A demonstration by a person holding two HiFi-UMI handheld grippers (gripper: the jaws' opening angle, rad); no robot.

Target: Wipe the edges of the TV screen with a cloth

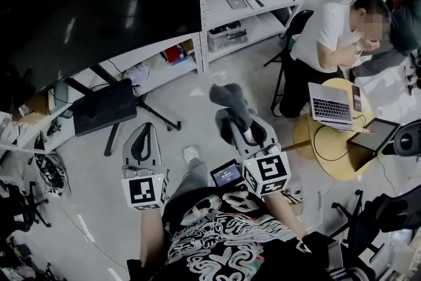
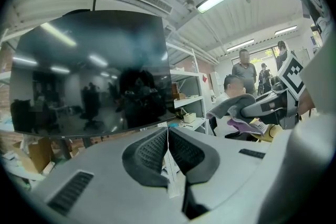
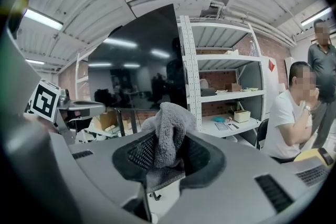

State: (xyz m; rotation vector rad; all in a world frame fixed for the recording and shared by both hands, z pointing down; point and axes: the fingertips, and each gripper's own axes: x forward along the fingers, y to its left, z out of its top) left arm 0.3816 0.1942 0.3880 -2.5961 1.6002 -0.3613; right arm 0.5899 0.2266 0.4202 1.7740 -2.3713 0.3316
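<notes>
Cloth [image 3: 168, 128] is sitting pinched between the right gripper's [image 3: 165, 160] fingers, its grey bulk sticking up above them, apart from the dark TV screen [image 3: 139, 60] standing ahead; the left gripper's [image 2: 168, 144] fingers are pressing together on nothing.

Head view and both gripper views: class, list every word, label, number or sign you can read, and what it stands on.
No text here can be read.
Marker cubes: black-and-white square patterns, no letters.
Small screen between the cubes: too small to read.
Red sign on the wall: blurred.
Shirt print: white swirls, no legible word.
</notes>
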